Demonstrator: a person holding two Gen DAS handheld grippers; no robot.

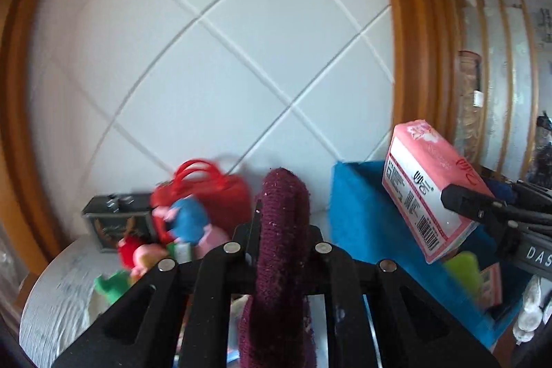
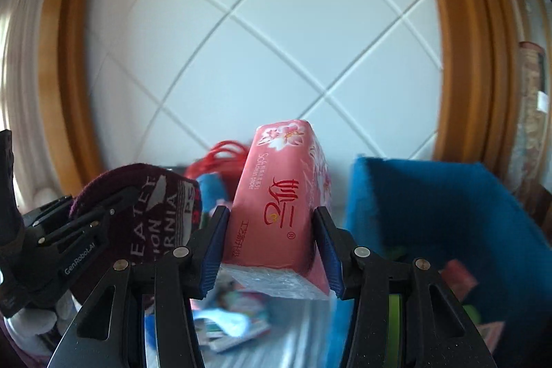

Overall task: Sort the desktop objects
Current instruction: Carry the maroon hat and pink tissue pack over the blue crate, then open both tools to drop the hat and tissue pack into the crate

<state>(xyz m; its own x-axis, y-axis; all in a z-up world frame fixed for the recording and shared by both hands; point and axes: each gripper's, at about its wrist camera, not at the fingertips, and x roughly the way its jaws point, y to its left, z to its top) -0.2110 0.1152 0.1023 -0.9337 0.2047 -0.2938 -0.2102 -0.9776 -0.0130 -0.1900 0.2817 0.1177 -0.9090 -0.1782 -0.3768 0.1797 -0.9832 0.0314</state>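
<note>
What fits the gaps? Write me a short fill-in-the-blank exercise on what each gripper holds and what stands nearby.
1. The right gripper clamps a pink plastic-wrapped ____ pack.
2. The left gripper grips a knitted sock coloured ____.
3. The open felt storage box is ____.
4. The handbag by the wall is ____.

Missing words: tissue; maroon; blue; red

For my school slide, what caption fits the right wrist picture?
Right gripper holds a pink tissue pack beside a blue felt bin.

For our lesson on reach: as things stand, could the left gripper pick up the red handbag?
Probably not yet: the left gripper is shut on the maroon sock, and plush toys sit in front of the red handbag.
</note>
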